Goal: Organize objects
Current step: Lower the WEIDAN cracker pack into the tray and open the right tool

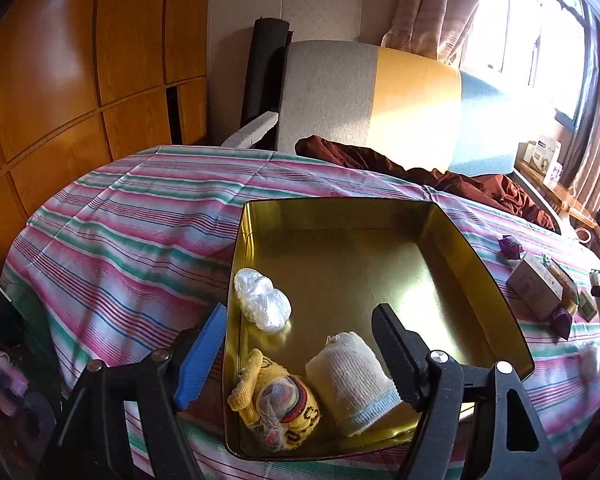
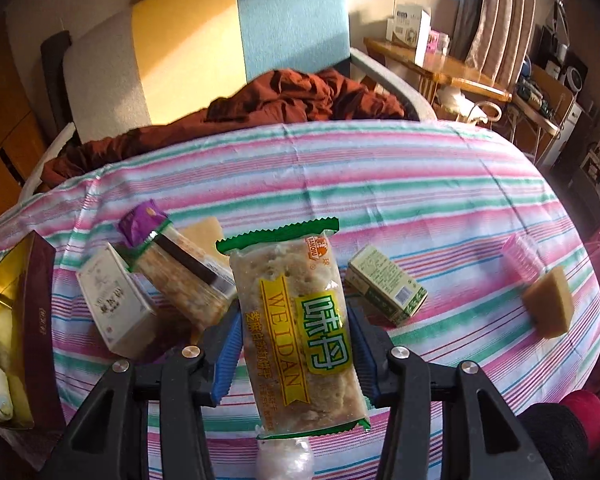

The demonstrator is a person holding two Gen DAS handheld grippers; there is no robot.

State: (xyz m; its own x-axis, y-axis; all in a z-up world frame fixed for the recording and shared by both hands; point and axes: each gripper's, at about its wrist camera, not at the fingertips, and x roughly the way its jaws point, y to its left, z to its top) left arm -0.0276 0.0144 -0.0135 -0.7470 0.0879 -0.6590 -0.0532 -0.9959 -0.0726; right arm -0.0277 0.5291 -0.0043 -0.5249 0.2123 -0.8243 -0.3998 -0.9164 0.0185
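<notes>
1. While the right gripper (image 2: 296, 354) clamps its blue pads on both sides of a green-edged cracker packet (image 2: 300, 328), the packet stands nearly upright between the jaws, above the striped bedsheet (image 2: 380, 184).
2. Just below the packet's lower end, a crumpled clear plastic wad (image 2: 286, 460) lies on the sheet.
3. The left gripper (image 1: 296, 356) hangs with its jaws apart and nothing pressed between them, over the near end of a gold-lined tin (image 1: 480, 248).
4. Inside the tin's near end lie a rolled white sock (image 1: 352, 384) and a yellow knitted item (image 1: 284, 404); a white plastic bundle (image 1: 262, 304) rests against the tin's left wall.
5. Past the packet, on the sheet, a white box (image 2: 114, 300) sits beside a purple-ended cracker packet (image 2: 180, 272).
6. To the right, a green box (image 2: 386, 284) lies apart from those, with a pink plastic cup (image 2: 522, 256) and a tan wedge (image 2: 550, 304) further right.
7. Beyond the sheet, a rust-brown blanket (image 2: 284, 96) is bunched before a headboard (image 2: 188, 40) of grey, yellow and blue panels.
</notes>
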